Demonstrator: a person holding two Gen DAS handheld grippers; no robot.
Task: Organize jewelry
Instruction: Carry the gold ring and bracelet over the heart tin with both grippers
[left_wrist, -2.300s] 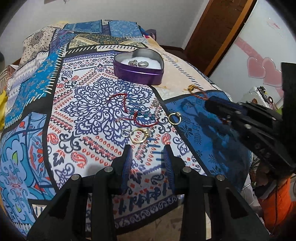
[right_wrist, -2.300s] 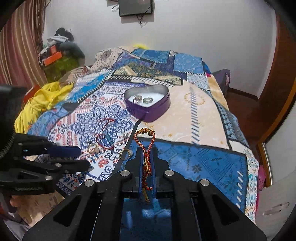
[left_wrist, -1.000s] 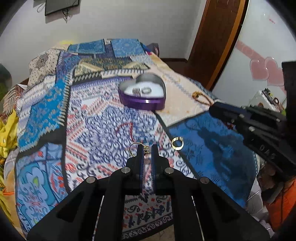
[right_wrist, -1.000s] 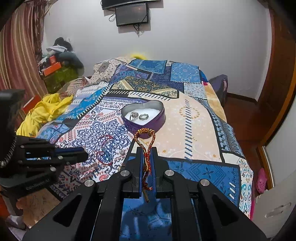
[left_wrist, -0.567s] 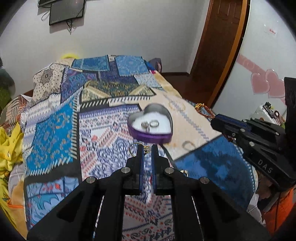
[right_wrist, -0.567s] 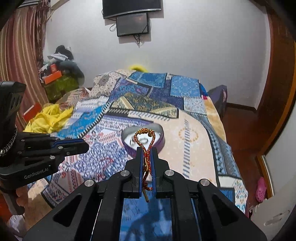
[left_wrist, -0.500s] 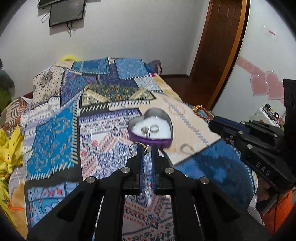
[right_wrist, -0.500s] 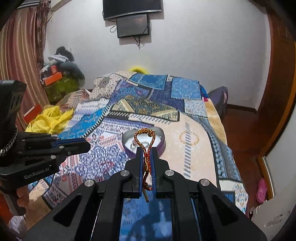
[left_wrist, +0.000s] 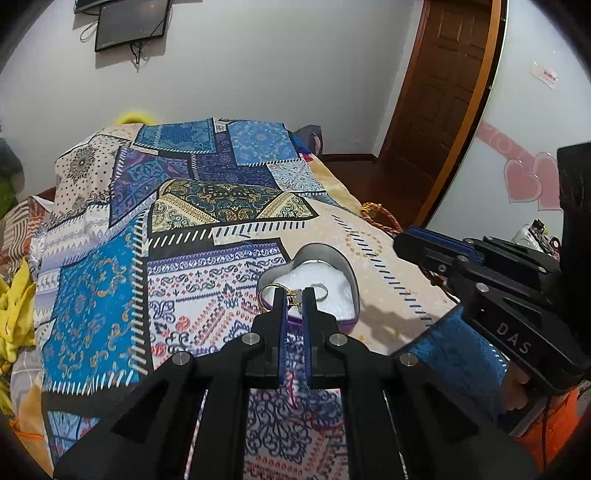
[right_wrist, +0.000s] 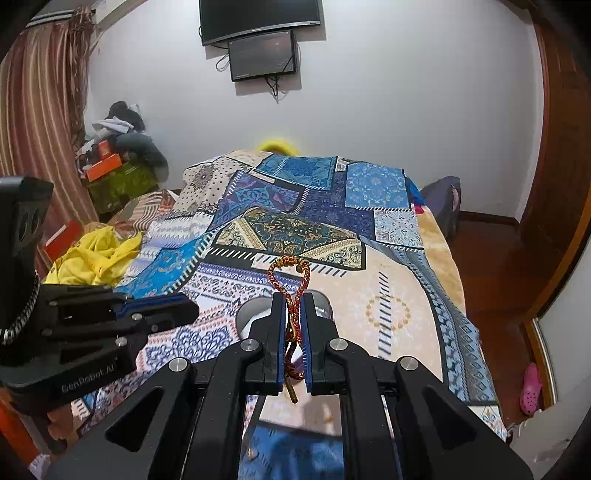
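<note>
A purple heart-shaped tin with a white lining sits on the patterned bedspread; a ring lies inside it. My left gripper is shut on a thin gold hoop earring and holds it above the tin's near edge. My right gripper is shut on a red and gold braided cord bracelet, whose loop sticks up past the fingertips. The tin is mostly hidden behind the right gripper's fingers. The right gripper also shows in the left wrist view with the bracelet.
A red cord piece lies on the bedspread under the left gripper. Yellow cloth and clutter lie left of the bed. A screen hangs on the far wall. A wooden door stands at the right.
Both grippers have risen and moved forward toward the tin with their pieces held. The left gripper, open 2.3 s ago, took hold of the hoop earring from the bedspread.
</note>
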